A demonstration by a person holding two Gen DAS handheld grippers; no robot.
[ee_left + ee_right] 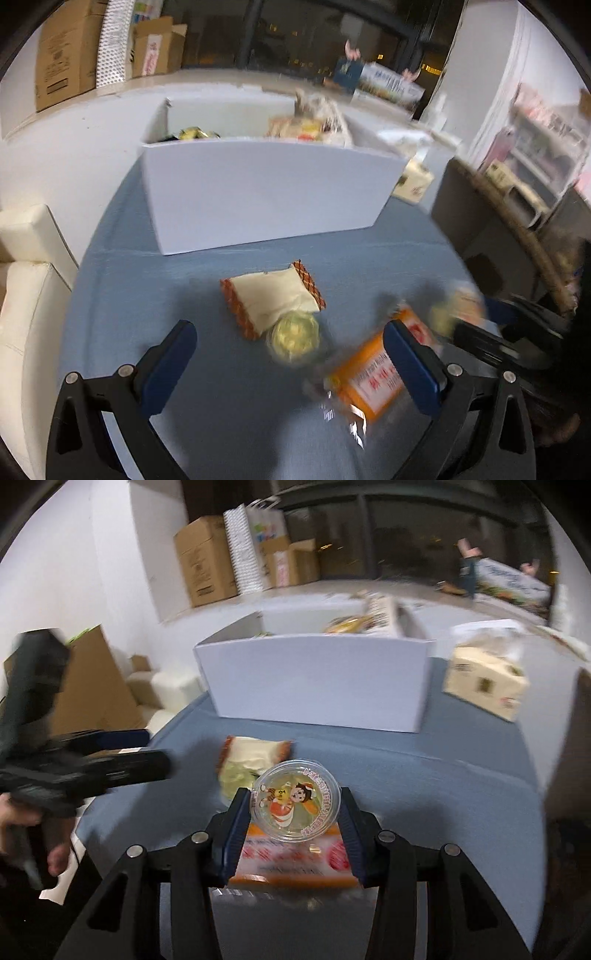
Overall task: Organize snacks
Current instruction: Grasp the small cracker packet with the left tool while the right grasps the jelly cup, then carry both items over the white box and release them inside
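My right gripper is shut on a round clear jelly cup with a cartoon lid, held just over an orange snack packet. In the left wrist view the same cup shows as a blur at the right. My left gripper is open and low over the blue tabletop. Between its fingers lie a yellowish jelly cup and, just beyond that, a cream packet with orange checked ends. The orange packet lies by its right finger. A white box behind holds several snacks.
A tissue pack stands to the right of the white box. Cardboard boxes are stacked by the far wall. A cream seat is left of the round blue table. A hand holds the left gripper.
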